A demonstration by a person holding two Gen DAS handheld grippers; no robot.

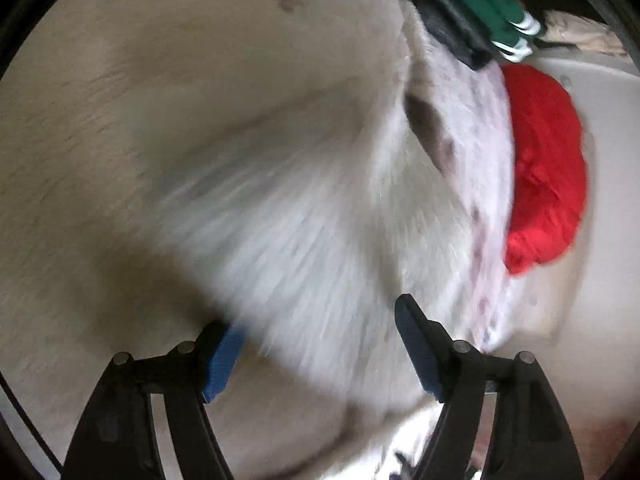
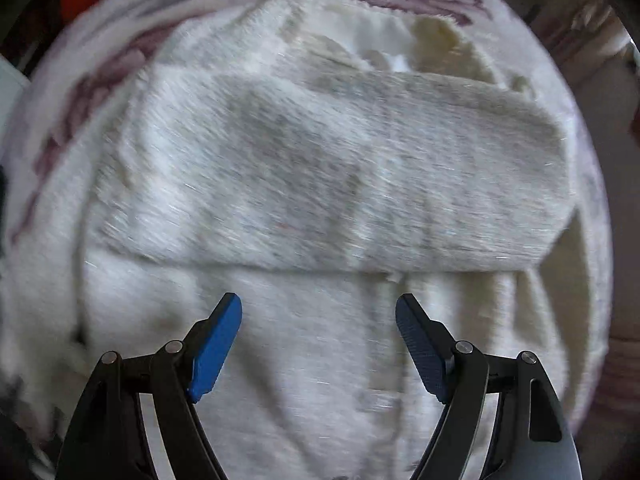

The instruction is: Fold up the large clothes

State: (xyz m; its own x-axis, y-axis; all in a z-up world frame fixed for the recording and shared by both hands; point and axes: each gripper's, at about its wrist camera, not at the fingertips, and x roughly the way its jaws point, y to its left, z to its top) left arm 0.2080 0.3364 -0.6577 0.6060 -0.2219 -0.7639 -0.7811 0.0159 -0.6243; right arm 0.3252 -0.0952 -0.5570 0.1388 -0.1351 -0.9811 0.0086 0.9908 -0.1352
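A large cream fuzzy garment (image 2: 320, 184) lies on a floral bedspread (image 2: 100, 64), with one sleeve folded across its body. My right gripper (image 2: 319, 312) hovers just above the garment's lower part, jaws wide open and empty. In the left wrist view the same cream garment (image 1: 248, 152) fills the frame, blurred. My left gripper (image 1: 320, 320) is open, with fuzzy fabric bulging between the jaws and covering the tip of the left finger (image 1: 222, 360); the jaws do not clamp it.
A red garment (image 1: 548, 168) lies on the bed to the right of the cream one. A stack of folded green, white-striped and black clothes (image 1: 460, 4) sits beyond it. The floral bedspread (image 1: 492, 200) shows between them.
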